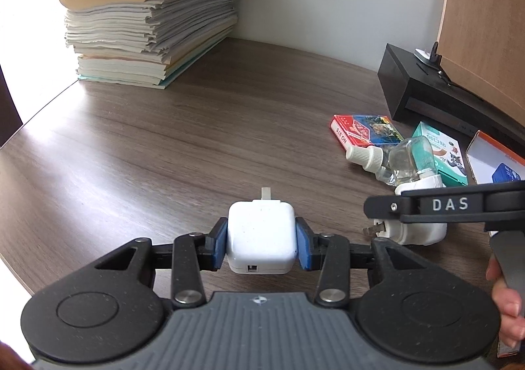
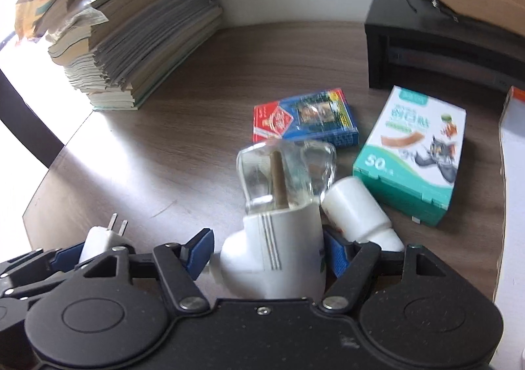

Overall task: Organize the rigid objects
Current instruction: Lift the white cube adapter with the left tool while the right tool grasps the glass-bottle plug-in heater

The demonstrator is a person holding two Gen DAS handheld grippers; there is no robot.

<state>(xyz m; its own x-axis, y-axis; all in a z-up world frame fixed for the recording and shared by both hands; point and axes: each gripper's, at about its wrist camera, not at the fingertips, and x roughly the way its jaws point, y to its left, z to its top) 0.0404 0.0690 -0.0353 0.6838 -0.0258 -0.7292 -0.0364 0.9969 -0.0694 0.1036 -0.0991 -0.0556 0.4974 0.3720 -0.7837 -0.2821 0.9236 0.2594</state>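
Observation:
My left gripper [image 1: 261, 243] is shut on a white USB charger [image 1: 261, 237], its blue pads pressed on both sides; the prongs point away from me. The charger also shows at the lower left of the right wrist view [image 2: 101, 237]. My right gripper [image 2: 269, 248] straddles a white plug-in mosquito repellent heater [image 2: 275, 255] with a clear glass bottle [image 2: 285, 173] on top. Its right pad touches the heater; its left pad stands a little apart. In the left wrist view the right gripper [image 1: 436, 206] lies over the heater [image 1: 416, 229].
A playing card box [image 2: 303, 119], a teal plaster box [image 2: 413, 153] and a small white dropper bottle [image 2: 357, 212] lie on the wooden desk [image 1: 197, 147]. A tall stack of books [image 1: 147, 25] stands at the back left. A black stand [image 1: 436, 97] sits at the back right. A white and orange box [image 2: 512, 189] is at the right edge.

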